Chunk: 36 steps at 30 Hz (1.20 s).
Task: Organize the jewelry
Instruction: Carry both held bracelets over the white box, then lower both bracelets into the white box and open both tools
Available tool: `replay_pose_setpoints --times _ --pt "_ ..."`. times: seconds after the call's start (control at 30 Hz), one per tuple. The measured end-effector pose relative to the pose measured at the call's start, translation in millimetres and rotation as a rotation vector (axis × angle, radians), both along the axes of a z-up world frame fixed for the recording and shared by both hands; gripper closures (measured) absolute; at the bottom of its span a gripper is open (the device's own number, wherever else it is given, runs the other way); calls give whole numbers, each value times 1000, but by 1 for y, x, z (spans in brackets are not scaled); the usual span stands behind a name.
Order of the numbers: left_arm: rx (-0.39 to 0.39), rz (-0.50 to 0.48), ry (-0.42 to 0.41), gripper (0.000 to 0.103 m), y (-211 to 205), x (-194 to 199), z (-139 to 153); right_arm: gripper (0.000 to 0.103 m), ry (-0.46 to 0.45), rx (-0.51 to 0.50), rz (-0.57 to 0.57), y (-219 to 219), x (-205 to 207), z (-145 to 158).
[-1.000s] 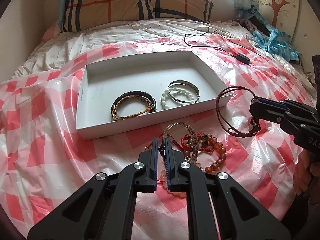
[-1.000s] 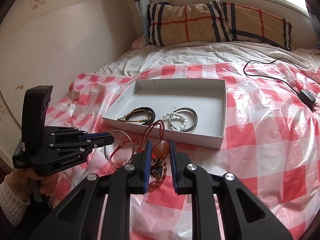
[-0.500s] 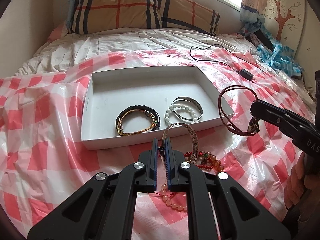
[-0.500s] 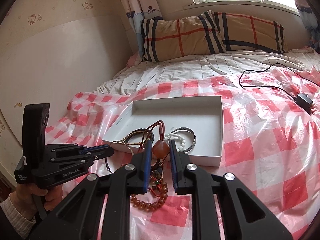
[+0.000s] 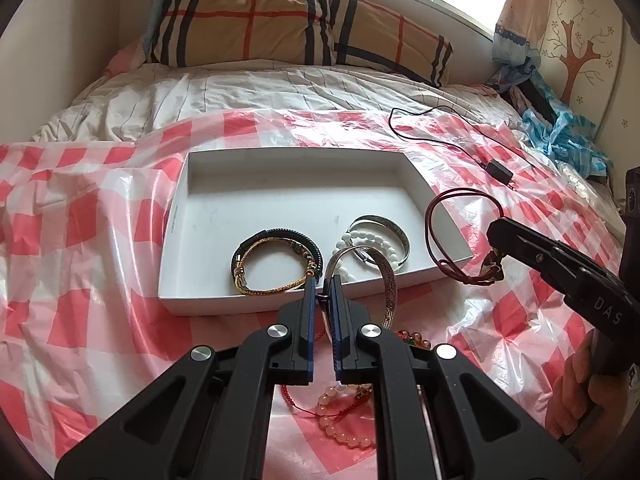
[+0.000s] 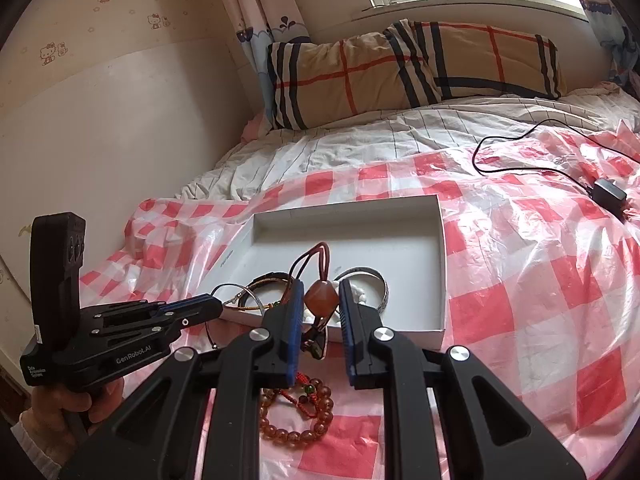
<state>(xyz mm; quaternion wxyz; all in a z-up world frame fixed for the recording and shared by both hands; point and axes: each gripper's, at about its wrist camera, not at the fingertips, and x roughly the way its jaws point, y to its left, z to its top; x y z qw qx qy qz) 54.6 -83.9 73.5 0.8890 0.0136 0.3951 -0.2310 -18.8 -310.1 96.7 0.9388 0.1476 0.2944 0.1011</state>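
Silver bangle (image 5: 385, 276) pinched above white tray (image 5: 176, 216)

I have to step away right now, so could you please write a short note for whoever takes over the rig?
Left gripper: shut on the silver bangle, held at the white box's near edge.
Right gripper: shut on the cord bracelet's amber bead.
Done: black and gold bracelets, white bead bracelet and another silver bangle lie in the box.
Left: drop both held pieces in, then collect the bead bracelets on the checked sheet.
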Motion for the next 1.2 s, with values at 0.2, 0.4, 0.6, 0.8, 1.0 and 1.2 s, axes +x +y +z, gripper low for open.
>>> replay_pose_setpoints --times 0.2,0.4,0.6,0.8,1.0,1.2 --pt "-27 32 8 97 2 10 -1 85 -11 -1 -10 4 11 0" --pt "-49 69 25 97 5 22 -5 85 -5 3 -22 7 27 -4" --pt "-69 100 43 97 5 33 -10 85 8 3 -28 9 37 -8" --pt "-104 136 51 97 8 43 -14 85 31 29 -31 7 52 -17" --pt "-63 223 63 92 5 59 -31 40 100 -84 -112 10 63 -28" --pt "-72 266 77 90 20 57 -31 40 79 -65 -134 1 57 -23"
